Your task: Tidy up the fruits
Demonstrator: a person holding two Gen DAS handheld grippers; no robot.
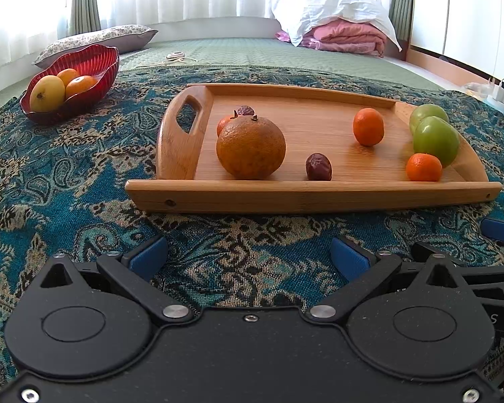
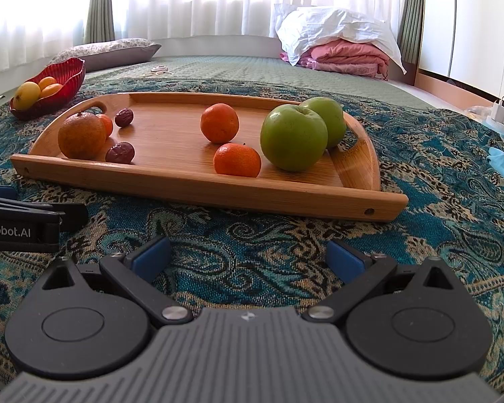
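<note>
Early stage, by the look of it: most fruit not yet sorted.

Wooden tray (image 1: 316, 198) flat on patterned cloth (image 1: 67, 181) over the bed; long axis running 9 to 3 o'clock in left wrist view, handle cut-out at the 9 o'clock end, straight rim nearest the camera.

Red glass bowl (image 1: 99, 58) off at 10 o'clock, well apart from tray, already holding a yellow fruit (image 1: 47, 93) and two small oranges — probably the part done.

On tray, largest first: two green apples (image 2: 294, 137) touching at the 3 o'clock end; large orange (image 1: 251, 147) near the handle end, stem up; three loose mandarins, one (image 2: 219, 123) mid-tray, one (image 2: 237, 160) just beside the front apple, one half hidden behind the large orange; two dark red dates (image 1: 318, 167), one by the front rim lying roughly 9 to 3, one at the back.

Left hand-held gripper (image 1: 248, 257) spread wide, nothing held, hovering short of tray's front rim. Right hand-held gripper (image 2: 248, 257) likewise spread and bare, at 6 o'clock from tray.
</note>
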